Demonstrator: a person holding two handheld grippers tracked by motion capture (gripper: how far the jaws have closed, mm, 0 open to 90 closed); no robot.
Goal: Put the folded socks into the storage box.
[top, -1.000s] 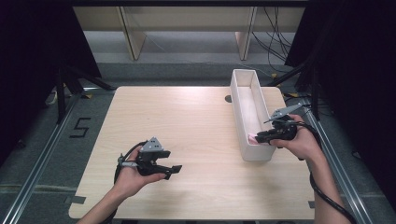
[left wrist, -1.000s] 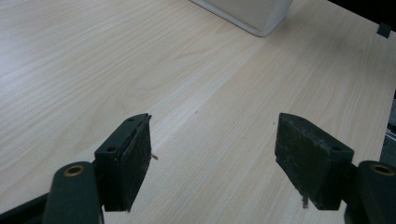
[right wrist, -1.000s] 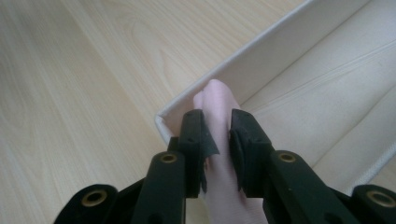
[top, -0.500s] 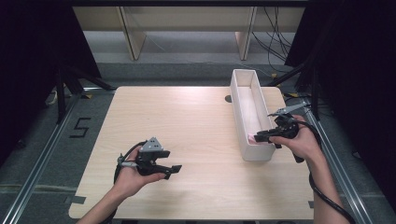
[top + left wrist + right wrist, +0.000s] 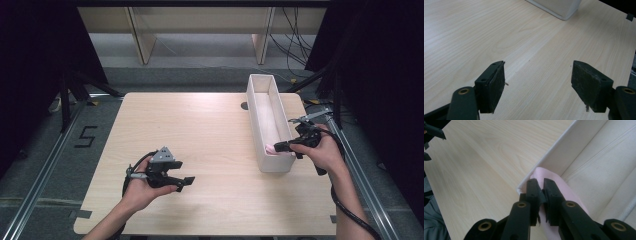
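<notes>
We had our right gripper, jaws just closing, pinched on the pink cloth at the near end of the white box; lifting out remained, left gripper open, empty.

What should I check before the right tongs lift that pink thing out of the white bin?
1. Right tongs shut on the pink cloth-like piece, having just been closing: ok.
2. How much of the piece is pinched: cannot tell.
3. Piece clear of the long white rectangular bin's corner wall: not ok, it lies against it.
4. Left tongs open, nothing between them: ok.
5. Pale wooden table beside the bin free: ok.
</notes>
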